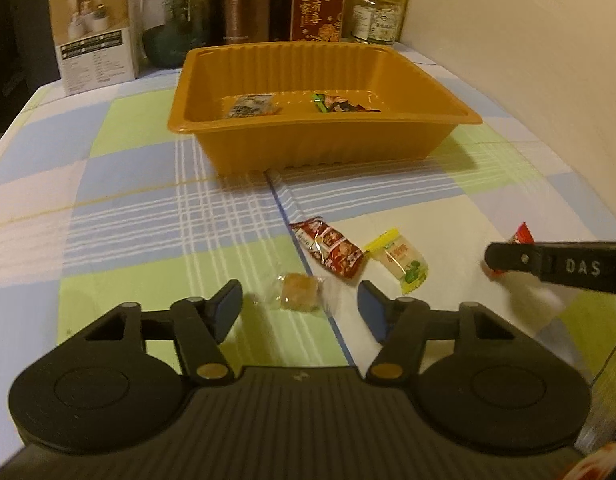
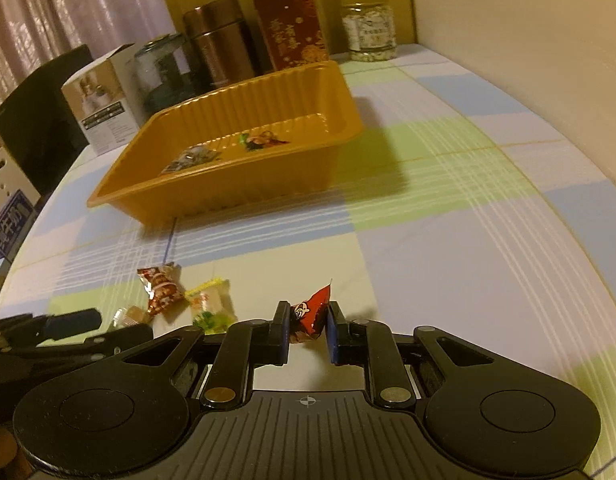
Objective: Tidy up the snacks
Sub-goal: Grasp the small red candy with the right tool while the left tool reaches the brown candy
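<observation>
**Inspector A:** Left wrist view?

**Inspector B:** Mounted behind the left gripper point(image 1: 300, 306), angled down across the checked tablecloth point(image 1: 128, 208), facing the orange tray point(image 1: 324, 140) head-on, close to the loose snacks.

**Inspector A:** Right wrist?

**Inspector B:** Behind the right gripper point(image 2: 308, 326), same downward tilt, seeing that tray point(image 2: 236, 184) obliquely from its right. Both share tray, snacks and back-row containers.

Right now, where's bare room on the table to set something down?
Free: the cloth right of the orange tray, toward the wall, and the stretch left of the wrapped snacks. Crowded: the back edge, lined with the box, tins and jars, and the near middle, where loose snacks lie beside both grippers.
</observation>
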Motion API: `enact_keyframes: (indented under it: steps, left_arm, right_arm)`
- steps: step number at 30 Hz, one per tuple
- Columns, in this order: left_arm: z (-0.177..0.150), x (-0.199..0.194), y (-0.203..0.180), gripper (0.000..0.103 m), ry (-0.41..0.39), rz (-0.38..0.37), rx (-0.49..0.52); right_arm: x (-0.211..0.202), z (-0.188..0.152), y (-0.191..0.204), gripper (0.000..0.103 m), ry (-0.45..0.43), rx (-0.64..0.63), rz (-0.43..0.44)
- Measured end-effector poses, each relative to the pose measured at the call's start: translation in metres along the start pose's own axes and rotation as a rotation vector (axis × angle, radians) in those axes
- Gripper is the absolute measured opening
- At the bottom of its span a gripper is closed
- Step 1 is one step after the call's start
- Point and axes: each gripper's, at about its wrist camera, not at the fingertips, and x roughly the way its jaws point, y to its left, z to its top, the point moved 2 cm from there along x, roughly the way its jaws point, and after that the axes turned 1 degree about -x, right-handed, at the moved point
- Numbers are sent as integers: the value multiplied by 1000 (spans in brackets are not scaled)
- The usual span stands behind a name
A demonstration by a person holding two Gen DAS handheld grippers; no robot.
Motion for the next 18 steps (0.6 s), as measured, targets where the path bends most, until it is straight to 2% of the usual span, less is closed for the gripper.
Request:
enact_keyframes:
  steps: [9, 12, 18]
  left_arm:
    - [-2, 9, 0, 46, 3, -10, 43]
    - [-4, 7, 1, 34, 7, -4, 37]
    - [-12, -3, -1, 30, 24, -8, 4]
  right_arm:
    - [-1, -6, 1, 18, 1, -3, 10]
    - [-1, -7, 2, 18, 4, -5, 10]
    - [-5, -8, 4, 18, 2, -11, 15]
